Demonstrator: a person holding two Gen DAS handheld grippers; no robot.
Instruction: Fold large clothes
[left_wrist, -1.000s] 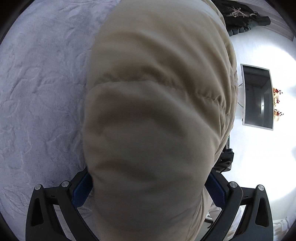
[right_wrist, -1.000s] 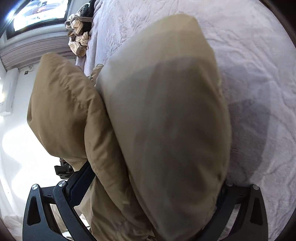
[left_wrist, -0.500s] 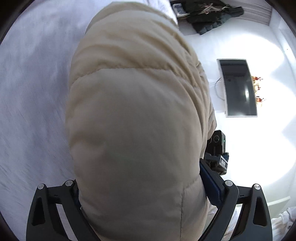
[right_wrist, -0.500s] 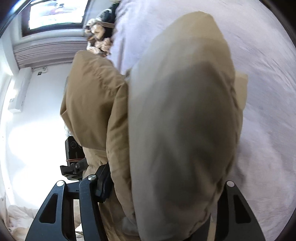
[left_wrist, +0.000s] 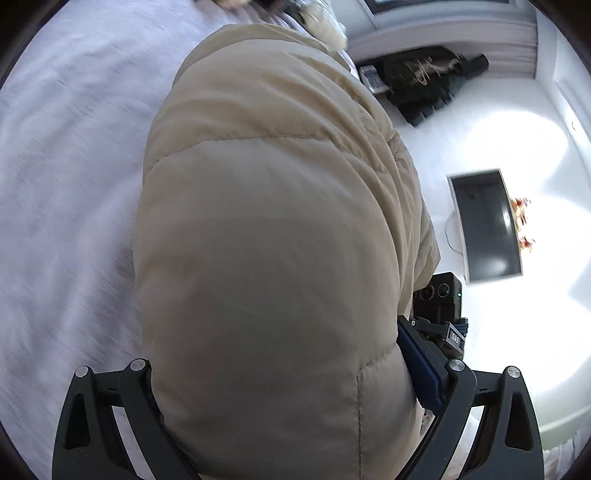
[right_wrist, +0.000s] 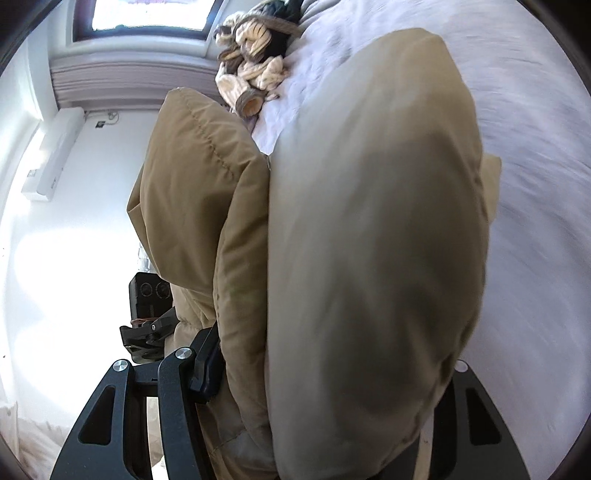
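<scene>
Here we hold the beige puffer jacket (left_wrist: 266, 258) bunched in both tools, lifted over the pale bedspread (left_wrist: 66, 184), presumably so a doubled layer can be carried across and laid flat. The left gripper (left_wrist: 280, 398) stands wide, its jaws stuffed with padded bulk; the right gripper (right_wrist: 332, 387) clamps narrower on two thick folds (its jaws have just been closing on them). Beyond the jacket, at the far end of the bedspread, lies a heap of knitted clothes (right_wrist: 251, 74). We can read no brand or label anywhere; the small tag on the other gripper's body is too blurred.
</scene>
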